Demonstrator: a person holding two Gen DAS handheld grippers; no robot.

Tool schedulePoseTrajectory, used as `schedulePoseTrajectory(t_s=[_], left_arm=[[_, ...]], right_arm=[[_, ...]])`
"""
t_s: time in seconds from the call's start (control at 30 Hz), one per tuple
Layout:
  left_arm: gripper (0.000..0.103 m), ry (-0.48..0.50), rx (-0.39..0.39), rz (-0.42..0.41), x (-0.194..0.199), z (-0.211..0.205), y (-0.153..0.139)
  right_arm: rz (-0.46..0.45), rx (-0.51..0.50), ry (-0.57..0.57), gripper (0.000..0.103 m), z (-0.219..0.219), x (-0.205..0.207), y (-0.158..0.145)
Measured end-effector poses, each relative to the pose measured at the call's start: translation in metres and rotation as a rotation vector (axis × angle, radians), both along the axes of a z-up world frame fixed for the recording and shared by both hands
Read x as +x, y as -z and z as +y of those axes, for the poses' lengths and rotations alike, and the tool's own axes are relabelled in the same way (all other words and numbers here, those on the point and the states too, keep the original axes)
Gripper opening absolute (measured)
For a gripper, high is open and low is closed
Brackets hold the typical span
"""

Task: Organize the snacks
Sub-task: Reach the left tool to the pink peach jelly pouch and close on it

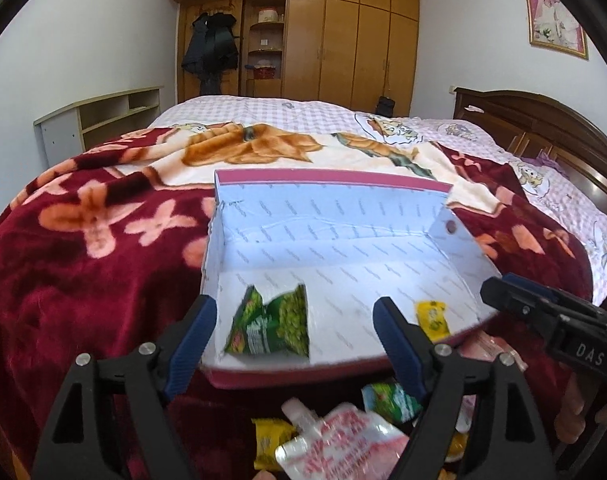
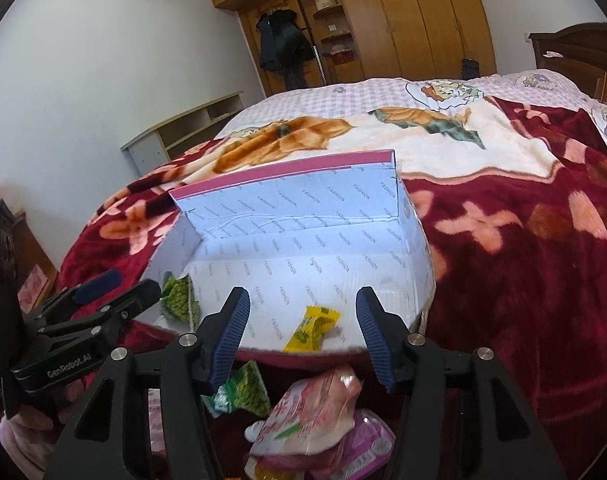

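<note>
**Snack box on the bed, seen from both wrists**

Box (image 1: 335,240) first: a pink-edged cardboard one with a white printed lining, sitting open on a red floral blanket (image 1: 83,260) spread over the bed. Two snacks are lying inside on the floor of it, a green packet (image 1: 269,322) toward the left end and a small yellow candy (image 1: 433,316) toward the right, well apart from each other.

Left gripper (image 1: 293,336) has its jaws spread wide with nothing between them; the green packet sits in the box beyond the gap, not touched. Right gripper (image 2: 301,336) is also spread, less wide, and empty, with the yellow candy (image 2: 313,328) lying in the box past its tips.

What each camera gets that the other doesn't:
- Left wrist view shows the whole green packet clearly, plus a framed picture (image 1: 555,20) on the far wall. The right gripper pokes in at the right edge.
- Right wrist view only catches part of the green packet (image 2: 179,298) behind the left gripper's tip, which comes in from the left, but the "FASHION" print on the lining is readable here.

Both views show the loose pile (image 2: 303,412) still outside, on the blanket just in front of the box's near wall: pink pouches, a green packet, some yellow wrappers. Wooden wardrobe (image 1: 343,32) at the back in both.
</note>
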State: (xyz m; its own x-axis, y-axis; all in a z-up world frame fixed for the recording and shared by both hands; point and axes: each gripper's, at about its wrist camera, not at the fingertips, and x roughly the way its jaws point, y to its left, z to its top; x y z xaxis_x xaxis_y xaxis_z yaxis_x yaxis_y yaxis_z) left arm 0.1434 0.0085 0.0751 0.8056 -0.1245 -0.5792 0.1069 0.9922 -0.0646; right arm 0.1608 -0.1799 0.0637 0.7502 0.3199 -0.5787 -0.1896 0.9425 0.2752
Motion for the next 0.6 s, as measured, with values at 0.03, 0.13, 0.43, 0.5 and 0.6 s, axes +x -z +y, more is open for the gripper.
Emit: schedulePoseTrajectory(t_s=[0.03,0.13,0.43,0.5,0.6], left_arm=[[0.084,0.0,-0.002,0.001,-0.004,0.0,0.0],[0.085,0.001,-0.01,0.005,-0.014,-0.002,0.001],[0.085,0.034,-0.016,0.034,-0.039,-0.013,0.007],[0.085,0.055,-0.007,0.054,-0.042,-0.018,0.012],[0.085,0.058,0.016,0.059,-0.049,-0.023,0.017]], right_arm=[[-0.001,0.004,0.002,0.057,-0.001,-0.003,-0.001],[-0.004,0.009,0.007,0.057,-0.003,-0.013,-0.002],[0.001,0.033,0.041,0.058,-0.012,-0.042,0.0],[0.01,0.05,0.047,0.058,-0.015,-0.048,0.002],[0.019,0.07,0.053,0.058,-0.018,-0.055,0.005]])
